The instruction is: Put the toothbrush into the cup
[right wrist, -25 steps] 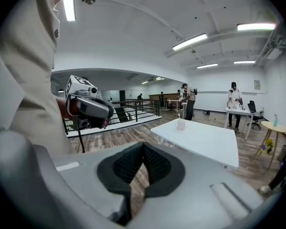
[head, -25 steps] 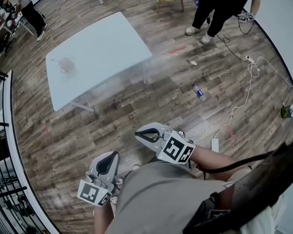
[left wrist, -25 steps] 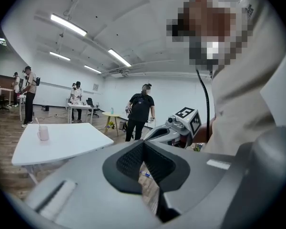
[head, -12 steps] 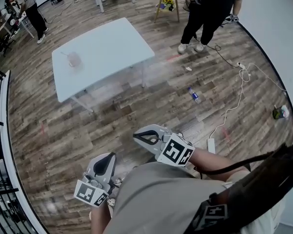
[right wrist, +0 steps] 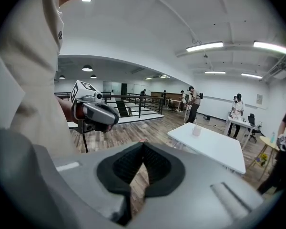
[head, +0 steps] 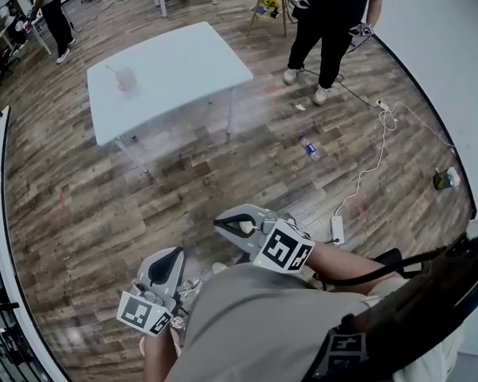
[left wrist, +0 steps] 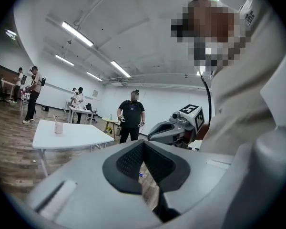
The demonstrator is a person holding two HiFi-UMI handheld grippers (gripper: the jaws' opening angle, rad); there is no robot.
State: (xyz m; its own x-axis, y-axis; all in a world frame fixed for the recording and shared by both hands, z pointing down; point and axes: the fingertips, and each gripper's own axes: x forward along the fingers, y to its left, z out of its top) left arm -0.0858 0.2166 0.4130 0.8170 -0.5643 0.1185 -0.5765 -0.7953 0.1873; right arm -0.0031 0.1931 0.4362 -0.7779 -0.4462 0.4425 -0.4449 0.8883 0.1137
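Across the room, well apart from us, the white counter (head: 183,58) carries the cup (head: 126,79), near its left end in the head view. We see a thin stick (head: 112,69) rising out of the cup in both the head view and the right gripper view. It's too small to say whether that's the toothbrush. We see no toothbrush lying loose on the counter. Our left gripper (head: 176,255): fingers (left wrist: 128,162) clenched together, nothing between them. Our right gripper (head: 221,224): same, clenched and empty. Both sit low by our torso over the wood floor (head: 103,205), aimed roughly at the counter. Our read: if that stick is the brush, the job is already done. If not, find, grasp and insert all remain. We need a closer look at the cup before calling it.
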